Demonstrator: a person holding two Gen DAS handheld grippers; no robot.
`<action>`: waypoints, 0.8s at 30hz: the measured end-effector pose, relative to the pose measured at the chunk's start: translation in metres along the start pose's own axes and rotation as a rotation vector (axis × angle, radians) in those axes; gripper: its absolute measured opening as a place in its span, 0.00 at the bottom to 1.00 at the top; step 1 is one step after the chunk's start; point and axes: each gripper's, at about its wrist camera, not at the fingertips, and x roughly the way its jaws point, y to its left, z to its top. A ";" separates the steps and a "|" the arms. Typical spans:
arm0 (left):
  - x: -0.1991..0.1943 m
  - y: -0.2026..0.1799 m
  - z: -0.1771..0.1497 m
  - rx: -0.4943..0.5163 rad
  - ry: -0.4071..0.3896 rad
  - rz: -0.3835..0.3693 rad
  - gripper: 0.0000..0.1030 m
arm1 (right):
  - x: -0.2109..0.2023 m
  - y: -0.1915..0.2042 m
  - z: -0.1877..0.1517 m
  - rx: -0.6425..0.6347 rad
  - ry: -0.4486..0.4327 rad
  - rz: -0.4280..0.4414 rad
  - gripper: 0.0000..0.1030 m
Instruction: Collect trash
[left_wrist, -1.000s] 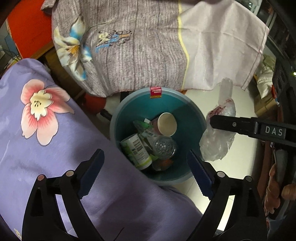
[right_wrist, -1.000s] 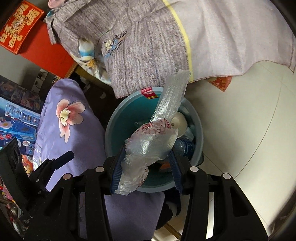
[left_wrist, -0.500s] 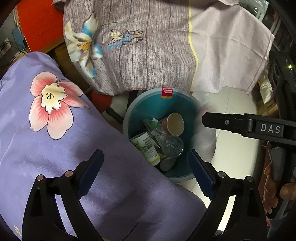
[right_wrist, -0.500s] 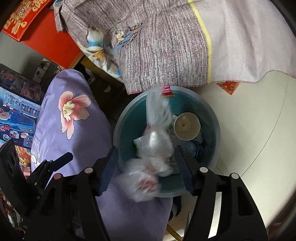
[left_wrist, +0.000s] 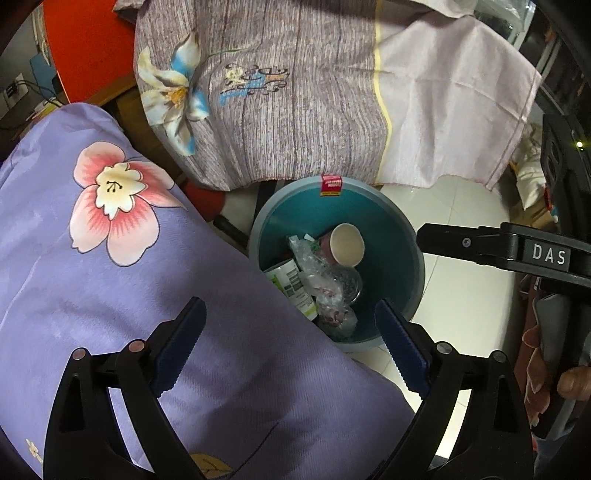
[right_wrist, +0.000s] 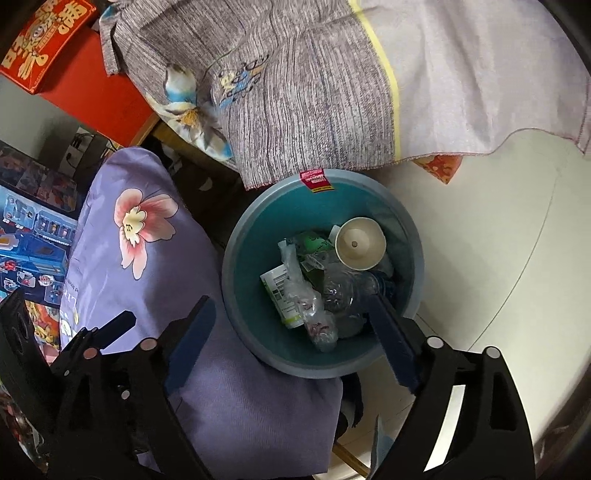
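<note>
Both tools hang above the round teal plastic bin (right_wrist: 412, 236), and the step in hand looks like a drop-off just finished: the right gripper (right_wrist: 295, 343) has its blue-padded jaws spread wide with nothing between them, and the crumpled clear plastic bag (right_wrist: 310, 310) lies inside the bin directly ahead of its fingers, on top of a white carton with a green printed label (right_wrist: 279, 291), a clear plastic bottle (right_wrist: 341, 291) and a cream paper cup (right_wrist: 360, 243) farther ahead. The left gripper (left_wrist: 291, 347) is likewise wide apart and empty, its near finger over the lilac flowered quilt (left_wrist: 92, 258). I judge the next move calls for turning away to find another piece of rubbish (none shows outside the bin here). Readable writing is scant: "DAS" in white on the right gripper's side in the left view; the red tag (right_wrist: 317, 180) on the bin's far rim is too small to read.
</note>
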 end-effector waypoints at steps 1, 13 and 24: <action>-0.002 0.000 -0.001 0.001 -0.004 0.002 0.91 | -0.003 0.001 -0.002 -0.002 -0.008 -0.002 0.85; -0.053 0.007 -0.031 -0.059 -0.077 0.006 0.93 | -0.055 0.032 -0.051 -0.109 -0.133 -0.090 0.85; -0.091 0.015 -0.067 -0.085 -0.147 0.085 0.94 | -0.084 0.058 -0.103 -0.201 -0.235 -0.161 0.86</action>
